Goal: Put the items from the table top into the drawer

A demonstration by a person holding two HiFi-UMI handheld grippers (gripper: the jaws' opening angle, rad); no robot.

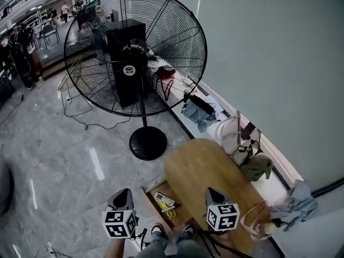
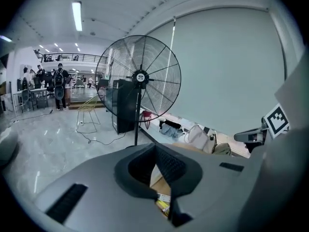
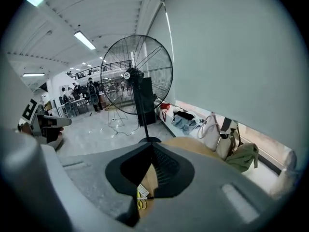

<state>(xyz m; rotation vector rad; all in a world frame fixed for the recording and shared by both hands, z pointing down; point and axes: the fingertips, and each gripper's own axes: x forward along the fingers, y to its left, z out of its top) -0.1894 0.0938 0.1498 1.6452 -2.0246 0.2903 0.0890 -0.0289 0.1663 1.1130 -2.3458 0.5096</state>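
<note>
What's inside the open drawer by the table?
The drawer holds yellow scissors, a flat white packet and a thin dark stick, maybe a pen. The person's legs cover its near end, so anything there can't be seen.

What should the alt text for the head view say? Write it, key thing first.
The left gripper and right gripper, both shut and empty, are held up near an oval wooden table whose open drawer holds yellow scissors and other small items. A large black floor fan stands beyond, with bags and clothes along the wall.
</note>
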